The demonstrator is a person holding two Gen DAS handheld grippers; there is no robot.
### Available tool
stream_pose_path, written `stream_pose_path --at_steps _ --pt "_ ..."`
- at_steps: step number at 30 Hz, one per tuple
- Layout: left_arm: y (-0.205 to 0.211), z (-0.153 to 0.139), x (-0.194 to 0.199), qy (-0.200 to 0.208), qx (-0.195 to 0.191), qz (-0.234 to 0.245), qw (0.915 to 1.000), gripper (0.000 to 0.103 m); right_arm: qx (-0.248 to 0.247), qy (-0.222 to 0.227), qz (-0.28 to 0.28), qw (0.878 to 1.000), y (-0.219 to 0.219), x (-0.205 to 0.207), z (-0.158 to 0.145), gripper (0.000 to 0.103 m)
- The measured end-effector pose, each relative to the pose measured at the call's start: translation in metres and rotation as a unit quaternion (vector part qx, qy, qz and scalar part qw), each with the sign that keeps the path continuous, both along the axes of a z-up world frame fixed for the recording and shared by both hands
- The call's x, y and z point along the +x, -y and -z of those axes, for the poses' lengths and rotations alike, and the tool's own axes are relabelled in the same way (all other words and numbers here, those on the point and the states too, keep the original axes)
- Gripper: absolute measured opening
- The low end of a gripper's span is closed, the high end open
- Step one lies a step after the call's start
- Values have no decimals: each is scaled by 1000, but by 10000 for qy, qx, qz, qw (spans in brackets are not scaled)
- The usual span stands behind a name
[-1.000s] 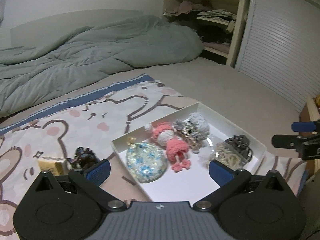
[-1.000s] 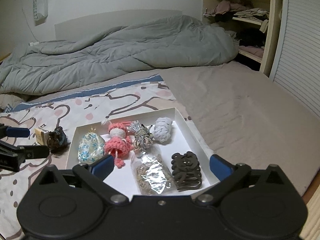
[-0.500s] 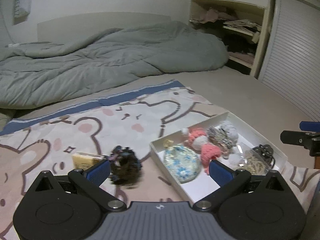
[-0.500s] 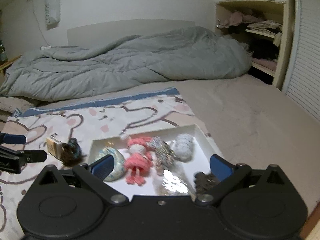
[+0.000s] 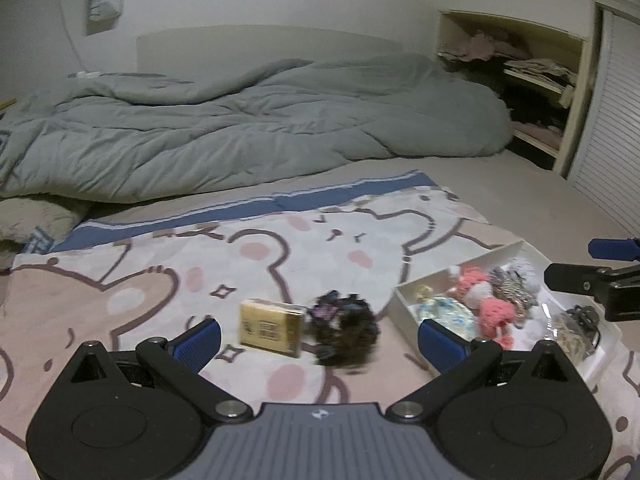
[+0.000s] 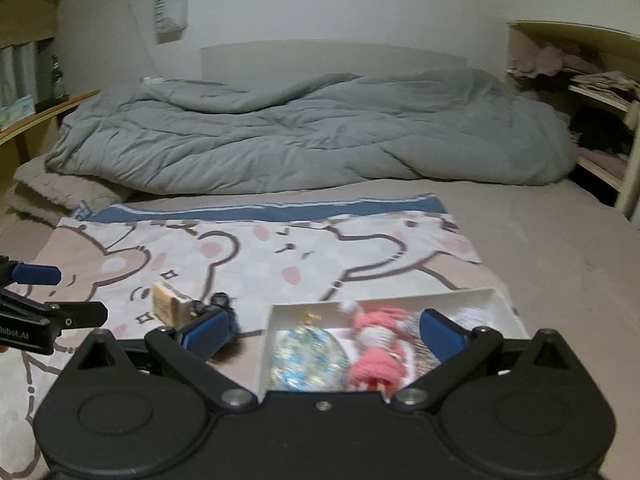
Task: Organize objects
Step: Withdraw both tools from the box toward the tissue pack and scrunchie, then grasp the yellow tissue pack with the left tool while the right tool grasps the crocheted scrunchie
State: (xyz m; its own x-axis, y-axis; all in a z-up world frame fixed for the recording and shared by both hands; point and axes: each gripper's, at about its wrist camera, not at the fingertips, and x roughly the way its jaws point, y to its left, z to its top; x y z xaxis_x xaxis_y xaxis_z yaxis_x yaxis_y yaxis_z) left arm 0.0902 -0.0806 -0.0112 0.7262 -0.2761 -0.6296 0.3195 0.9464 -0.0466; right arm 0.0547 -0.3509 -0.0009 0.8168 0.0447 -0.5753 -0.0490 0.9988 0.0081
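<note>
A white tray (image 5: 404, 308) (image 6: 480, 294) lies on the bear-print blanket and holds a blue floral pouch (image 5: 444, 312) (image 6: 306, 358), a pink crochet doll (image 5: 486, 300) (image 6: 376, 356), a striped knot, a grey knot and a dark clip. Left of the tray lie a dark fuzzy scrunchie (image 5: 344, 330) (image 6: 220, 304) and a small yellow box (image 5: 272, 326) (image 6: 168, 306). My left gripper (image 5: 318, 338) hovers open just before the box and scrunchie. Over the tray's near edge my right gripper (image 6: 324, 332) is open and holds nothing.
A rumpled grey duvet (image 5: 240, 128) covers the far half of the bed. An open shelf with clothes (image 5: 532, 72) and a slatted door (image 5: 612, 140) stand at the right. A side ledge with a bottle (image 6: 56, 80) is at the left.
My left gripper has swung left from the tray to face the box and scrunchie. The right gripper has pulled back and tilted up, so the tray sits lower in its view.
</note>
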Motion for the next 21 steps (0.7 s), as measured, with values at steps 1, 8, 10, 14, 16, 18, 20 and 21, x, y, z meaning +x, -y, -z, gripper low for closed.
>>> stream_pose_path --at_steps 1,8,10,14,16,18,20,21 --pt "-4 1 1 0 -2 -47 10000 103 0 3 -50 10000 -5 4 1 103" --pt "-36 6 16 -56 -98 -470 9988 103 175 -11 -307 9994 -34 37 10 103" --pt "-44 6 25 -151 -201 -580 9980 103 154 -8 -386 9991 -41 46 15 103" --pt "-58 5 45 -163 -328 -839 9958 103 92 46 -609 9981 -57 63 21 103" --pt "-60 5 54 -124 -218 -950 9952 103 55 55 -674 9977 -63 71 24 103" --pt "-59 9 65 -125 -95 -1057 9943 103 5 105 -716 9974 -69 77 28 103" --pt "-56 14 76 -193 -39 -1118 9935 103 -43 135 -737 9972 -72 83 33 103" --pt "-54 17 81 -236 -39 -1132 9933 103 -63 165 -738 9971 -74 87 35 103"
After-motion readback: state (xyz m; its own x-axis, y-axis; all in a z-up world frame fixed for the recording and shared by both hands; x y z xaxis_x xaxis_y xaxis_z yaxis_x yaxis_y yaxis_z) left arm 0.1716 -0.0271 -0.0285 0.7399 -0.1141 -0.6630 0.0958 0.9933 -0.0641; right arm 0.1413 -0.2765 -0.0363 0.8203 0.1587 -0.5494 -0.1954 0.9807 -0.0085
